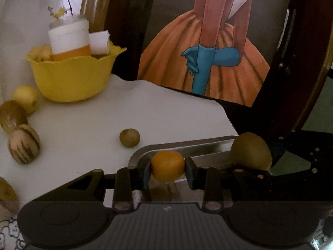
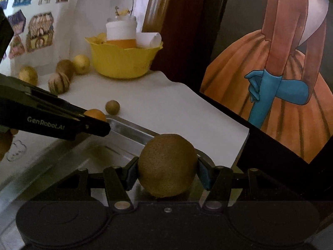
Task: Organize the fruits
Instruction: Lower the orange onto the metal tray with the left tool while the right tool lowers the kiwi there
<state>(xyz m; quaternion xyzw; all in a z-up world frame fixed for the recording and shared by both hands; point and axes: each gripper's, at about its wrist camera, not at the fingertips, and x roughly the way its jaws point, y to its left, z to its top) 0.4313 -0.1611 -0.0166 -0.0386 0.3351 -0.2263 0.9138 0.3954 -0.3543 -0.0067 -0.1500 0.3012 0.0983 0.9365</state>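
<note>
My left gripper (image 1: 167,171) is shut on a small orange fruit (image 1: 167,165) and holds it over the near edge of a metal tray (image 1: 187,146). In the right wrist view the left gripper (image 2: 94,123) reaches in from the left with the orange fruit (image 2: 95,113) at its tip. My right gripper (image 2: 166,171) is shut on a brown kiwi (image 2: 167,164) above the metal tray (image 2: 124,128). The kiwi (image 1: 250,151) also shows at the right of the left wrist view.
On the white table (image 1: 104,120) lie a small brown round fruit (image 1: 129,138), striped melons (image 1: 24,146) and a yellow fruit (image 1: 25,98). A yellow bowl (image 1: 72,79) with a jar stands at the back. A framed painting (image 1: 208,52) leans behind.
</note>
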